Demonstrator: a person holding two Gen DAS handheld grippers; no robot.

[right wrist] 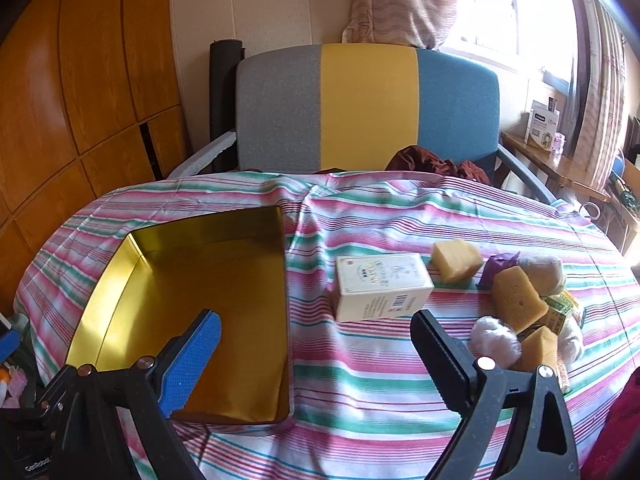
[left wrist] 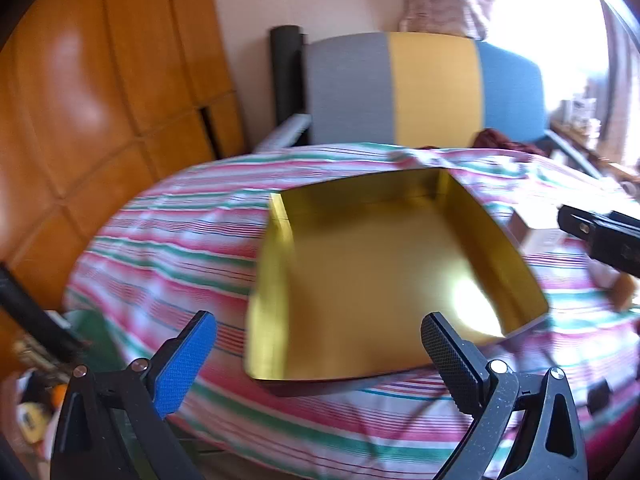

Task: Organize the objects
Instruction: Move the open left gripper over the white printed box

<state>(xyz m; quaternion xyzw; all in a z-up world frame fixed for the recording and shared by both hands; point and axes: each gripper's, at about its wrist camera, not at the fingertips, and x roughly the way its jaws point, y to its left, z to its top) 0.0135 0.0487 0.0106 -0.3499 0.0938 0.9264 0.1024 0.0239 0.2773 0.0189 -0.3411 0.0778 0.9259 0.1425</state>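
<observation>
An empty gold-lined metal tin point(right wrist: 208, 312) sits on the striped tablecloth at the left; it also shows in the left wrist view point(left wrist: 384, 276), which is blurred. A white carton point(right wrist: 380, 286) lies right of the tin. Yellow sponge blocks point(right wrist: 456, 260) point(right wrist: 516, 300), a purple wrapper point(right wrist: 500, 268) and white fluffy balls point(right wrist: 494, 338) are piled at the right. My left gripper point(left wrist: 320, 356) is open and empty above the tin's near edge. My right gripper point(right wrist: 316, 356) is open and empty, hovering between the tin and the carton. Its tip shows in the left wrist view point(left wrist: 600, 236).
A grey, yellow and blue chair point(right wrist: 368, 108) stands behind the table. A dark red cloth point(right wrist: 436, 164) lies at the table's far edge. Wooden cabinets point(right wrist: 80, 92) are at the left, and a shelf with boxes point(right wrist: 544, 128) is by the window.
</observation>
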